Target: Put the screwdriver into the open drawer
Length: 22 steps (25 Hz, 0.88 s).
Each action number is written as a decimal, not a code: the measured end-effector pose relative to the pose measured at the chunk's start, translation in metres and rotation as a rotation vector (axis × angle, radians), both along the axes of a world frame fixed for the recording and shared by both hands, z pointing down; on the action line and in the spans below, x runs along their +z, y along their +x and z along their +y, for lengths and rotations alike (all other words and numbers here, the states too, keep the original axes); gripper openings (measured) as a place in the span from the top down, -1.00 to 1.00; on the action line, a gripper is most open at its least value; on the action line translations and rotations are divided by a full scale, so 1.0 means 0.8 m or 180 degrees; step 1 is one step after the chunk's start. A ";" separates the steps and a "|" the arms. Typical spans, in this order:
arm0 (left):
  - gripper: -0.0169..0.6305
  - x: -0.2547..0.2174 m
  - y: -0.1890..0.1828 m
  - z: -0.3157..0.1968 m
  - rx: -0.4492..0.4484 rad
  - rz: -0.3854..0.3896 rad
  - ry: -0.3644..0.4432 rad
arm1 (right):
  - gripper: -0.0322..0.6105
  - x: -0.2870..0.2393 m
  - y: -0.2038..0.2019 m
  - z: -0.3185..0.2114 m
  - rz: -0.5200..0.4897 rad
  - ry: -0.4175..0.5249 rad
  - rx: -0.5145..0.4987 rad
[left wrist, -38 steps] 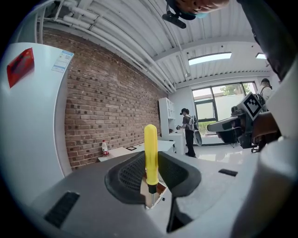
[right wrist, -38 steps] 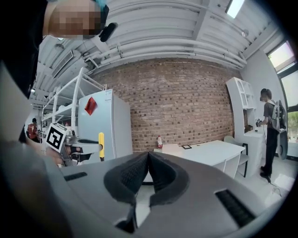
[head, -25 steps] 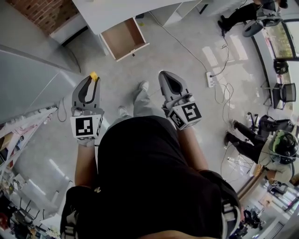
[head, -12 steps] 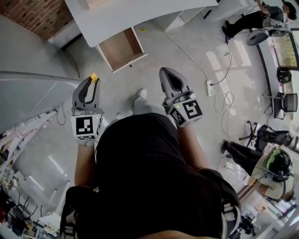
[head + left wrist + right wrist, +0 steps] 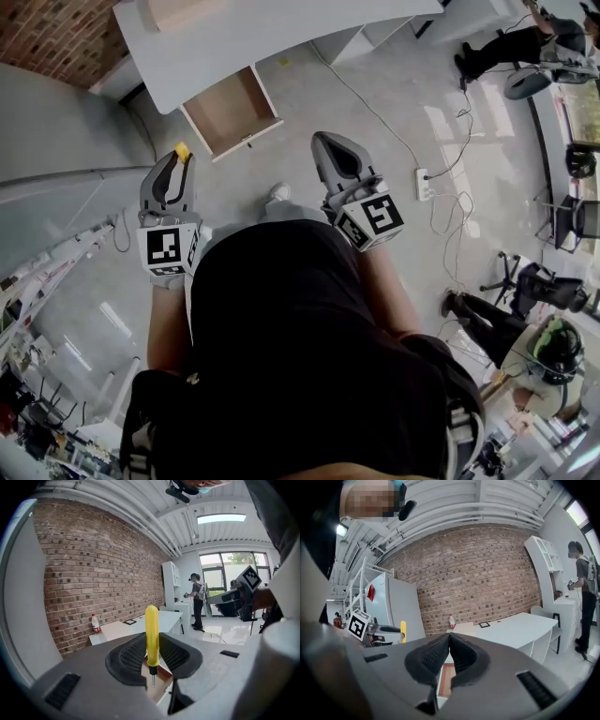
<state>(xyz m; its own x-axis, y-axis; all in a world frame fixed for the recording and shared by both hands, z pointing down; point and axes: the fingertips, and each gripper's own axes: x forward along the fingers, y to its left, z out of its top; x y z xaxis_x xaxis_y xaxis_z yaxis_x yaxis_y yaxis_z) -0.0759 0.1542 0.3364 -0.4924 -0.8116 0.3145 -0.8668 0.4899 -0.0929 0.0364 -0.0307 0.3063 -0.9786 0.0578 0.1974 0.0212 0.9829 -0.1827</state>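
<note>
My left gripper [image 5: 176, 161] is shut on a yellow-handled screwdriver [image 5: 151, 637], which stands upright between the jaws with its metal tip pointing down; its handle end [image 5: 182, 149] sticks out past the fingertips in the head view. The open wooden drawer [image 5: 228, 112] juts from under the white desk [image 5: 262, 33], ahead and slightly right of that gripper. My right gripper [image 5: 330, 152] is shut with nothing in it, held level with the left one and to the drawer's right. In the right gripper view the closed jaws [image 5: 450, 637] point at the desk, and the screwdriver [image 5: 403, 631] shows at left.
A brick wall [image 5: 93, 583] runs behind the desk, with a small bottle [image 5: 95, 623] on the desktop. A grey cabinet [image 5: 66, 131] stands at left. Cables and a power strip [image 5: 423, 184] lie on the floor at right. People stand and sit at far right [image 5: 487, 314].
The person has walked forward: the desk and open drawer have come nearer and lower in the head view. Both grippers keep their hold and spacing.
</note>
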 end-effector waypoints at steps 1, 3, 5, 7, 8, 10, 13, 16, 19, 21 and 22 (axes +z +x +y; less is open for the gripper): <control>0.67 0.002 -0.002 -0.010 0.0002 0.0001 -0.0030 | 0.87 0.002 -0.001 -0.010 0.0000 -0.0020 -0.0014; 0.67 0.007 -0.003 -0.026 0.0004 0.0014 -0.0095 | 0.87 0.006 -0.001 -0.026 0.0009 -0.0048 -0.0037; 0.67 0.012 -0.004 -0.040 0.0017 0.0064 -0.0125 | 0.87 0.010 0.000 -0.037 0.0032 -0.0065 -0.0045; 0.67 0.017 -0.005 -0.052 0.0053 0.0119 -0.0126 | 0.87 0.015 -0.001 -0.045 0.0041 -0.0087 -0.0033; 0.67 0.019 -0.006 -0.059 0.0075 0.0138 -0.0131 | 0.87 0.015 -0.001 -0.049 0.0038 -0.0099 -0.0017; 0.67 0.025 -0.009 -0.071 0.0124 0.0167 -0.0159 | 0.87 0.018 -0.002 -0.058 0.0039 -0.0125 0.0026; 0.67 0.037 -0.018 -0.089 0.0218 0.0206 -0.0210 | 0.87 0.027 -0.005 -0.068 0.0076 -0.0144 0.0085; 0.67 0.048 -0.024 -0.111 0.0355 0.0232 -0.0276 | 0.87 0.036 -0.002 -0.080 0.0134 -0.0149 0.0160; 0.67 0.065 -0.030 -0.133 0.0537 0.0293 -0.0333 | 0.87 0.046 0.001 -0.093 0.0193 -0.0167 0.0302; 0.67 0.078 -0.036 -0.148 0.0672 0.0326 -0.0372 | 0.87 0.055 0.002 -0.101 0.0239 -0.0179 0.0424; 0.67 0.084 -0.040 -0.155 0.0740 0.0342 -0.0390 | 0.87 0.059 0.003 -0.105 0.0267 -0.0182 0.0484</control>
<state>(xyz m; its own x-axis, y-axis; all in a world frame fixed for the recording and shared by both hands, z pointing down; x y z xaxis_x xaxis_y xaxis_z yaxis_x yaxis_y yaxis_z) -0.1076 0.0302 0.4036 -0.2561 -0.8515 0.4576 -0.9627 0.2676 -0.0408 0.0386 -0.1143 0.3533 -0.9571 -0.0762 0.2795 -0.1447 0.9616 -0.2333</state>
